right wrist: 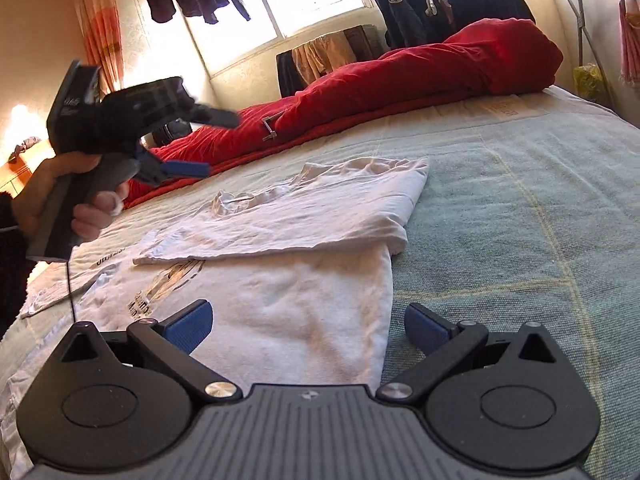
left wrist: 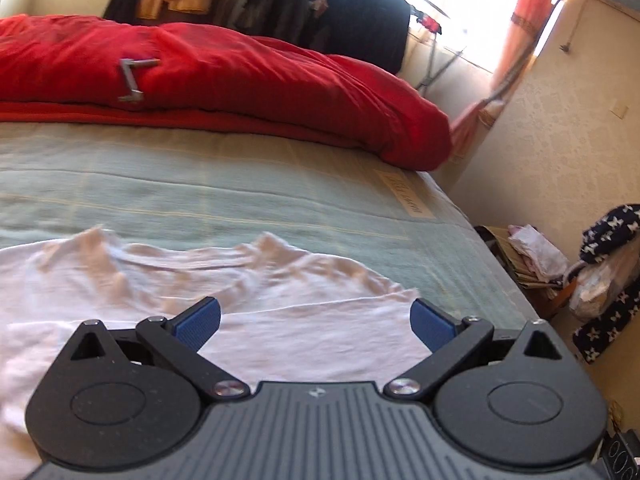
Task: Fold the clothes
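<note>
Both jaws wide, empty: right gripper (right wrist: 307, 330) should pinch the white shirt (right wrist: 280, 280) edge just ahead, left gripper (left wrist: 316, 322) the hem beneath it, lifting evenly.

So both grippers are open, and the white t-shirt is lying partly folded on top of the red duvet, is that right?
Not quite. The white t-shirt lies on the green bedspread, as the right wrist view shows; the red duvet sits behind it. Both the left gripper and right gripper are open.
</note>
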A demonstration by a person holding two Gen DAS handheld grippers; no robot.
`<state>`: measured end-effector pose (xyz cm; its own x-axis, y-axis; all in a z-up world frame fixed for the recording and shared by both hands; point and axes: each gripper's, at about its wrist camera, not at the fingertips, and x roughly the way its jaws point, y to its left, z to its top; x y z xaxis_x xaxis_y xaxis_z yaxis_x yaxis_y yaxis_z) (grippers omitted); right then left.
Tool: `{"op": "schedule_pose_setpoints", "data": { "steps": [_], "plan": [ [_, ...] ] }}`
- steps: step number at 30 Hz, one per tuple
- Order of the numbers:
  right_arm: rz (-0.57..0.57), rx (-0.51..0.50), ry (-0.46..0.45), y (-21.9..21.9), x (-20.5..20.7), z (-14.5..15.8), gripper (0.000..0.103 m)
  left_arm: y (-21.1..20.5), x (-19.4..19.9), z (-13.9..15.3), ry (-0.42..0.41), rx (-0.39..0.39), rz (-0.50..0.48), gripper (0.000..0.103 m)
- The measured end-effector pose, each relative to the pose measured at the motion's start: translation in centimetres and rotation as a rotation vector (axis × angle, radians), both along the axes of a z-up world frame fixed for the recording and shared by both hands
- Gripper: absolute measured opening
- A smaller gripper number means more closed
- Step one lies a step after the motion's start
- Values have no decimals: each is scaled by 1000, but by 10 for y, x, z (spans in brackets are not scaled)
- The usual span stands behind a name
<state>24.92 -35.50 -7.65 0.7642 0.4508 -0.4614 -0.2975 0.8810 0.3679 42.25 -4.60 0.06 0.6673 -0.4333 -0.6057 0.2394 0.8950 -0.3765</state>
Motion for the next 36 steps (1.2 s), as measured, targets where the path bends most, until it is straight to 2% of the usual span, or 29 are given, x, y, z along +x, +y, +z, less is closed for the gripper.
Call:
{"op": "schedule_pose_setpoints", "data": {
  "steps": [2, 6, 10, 14, 18, 22, 25, 28, 29, 30, 32, 36],
  "plan": [
    [-12, 4, -5, -1, 0, 2, 103, 40, -10, 0, 14, 23, 113, 92],
    [-33, 6, -3, -2, 1, 2, 103, 102, -22, -24, 97, 1, 295, 62],
    [-51, 20, -2, -6, 3, 4, 103, 139, -34, -53, 174, -67, 428, 58],
    [-59, 41, 11, -9, 6, 2, 103, 154, -41, -78, 233, -237, 419, 58],
    [-61, 42, 28, -8, 10, -1, 103, 153, -34, -83, 225, -309, 395, 58],
    [-53, 36, 25, -6, 10, -1, 103, 153, -10, -90, 216, -302, 395, 58],
    [-51, 31, 25, -5, 11, -2, 103, 150, 6, -92, 222, -293, 330, 69],
    [-52, 30, 23, -5, 11, -1, 103, 141, 10, -86, 213, -206, 261, 70],
    [-53, 29, 22, -4, 11, -1, 103, 138, 11, -84, 208, -171, 247, 63],
    [-53, 26, 20, -4, 11, -1, 103, 134, 10, -82, 204, -130, 244, 44],
    [-54, 18, 12, -3, 10, 0, 103, 130, 8, -80, 198, -69, 242, 25],
    [-57, 3, -14, -2, 8, 3, 103, 122, 1, -69, 149, -29, 232, 12]
  ]
}}
